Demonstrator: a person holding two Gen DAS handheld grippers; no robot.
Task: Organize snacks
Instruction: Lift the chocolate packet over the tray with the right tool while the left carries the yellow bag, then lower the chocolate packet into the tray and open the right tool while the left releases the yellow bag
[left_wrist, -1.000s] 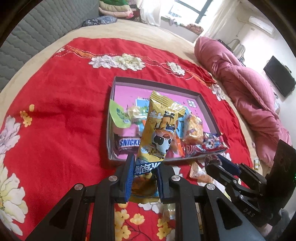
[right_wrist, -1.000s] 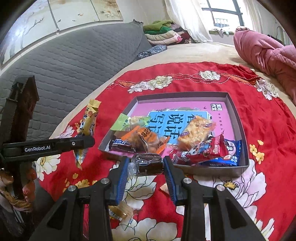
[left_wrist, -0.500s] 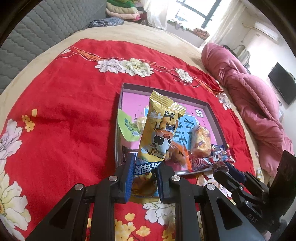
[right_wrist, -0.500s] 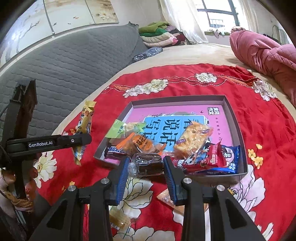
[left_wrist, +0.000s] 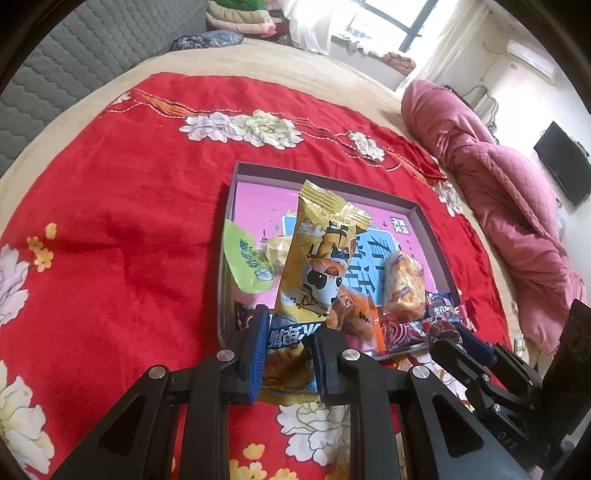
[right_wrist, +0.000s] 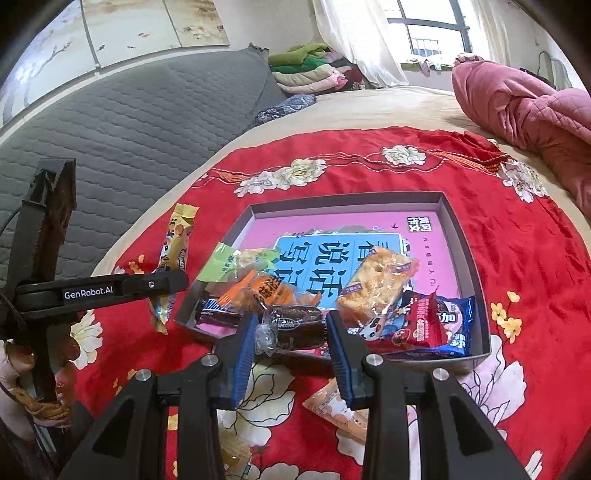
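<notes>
Yellow packet (left_wrist: 325, 258) is pinched upright in your left gripper (left_wrist: 291, 354) at the box's (right_wrist: 476, 266) near-left edge; your right gripper (right_wrist: 291, 343) clamps a dark snack (right_wrist: 295, 325). Carry both over the rim before letting go.

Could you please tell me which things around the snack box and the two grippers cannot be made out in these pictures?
- Left wrist view: the lower end of the yellow panda snack packet, covered by the left gripper.
- Right wrist view: the Snickers bar in the box, half under the orange packet.
- Right wrist view: the orange-and-white packet on the red cloth, hidden by the right gripper holding a dark wrapped snack.
</notes>
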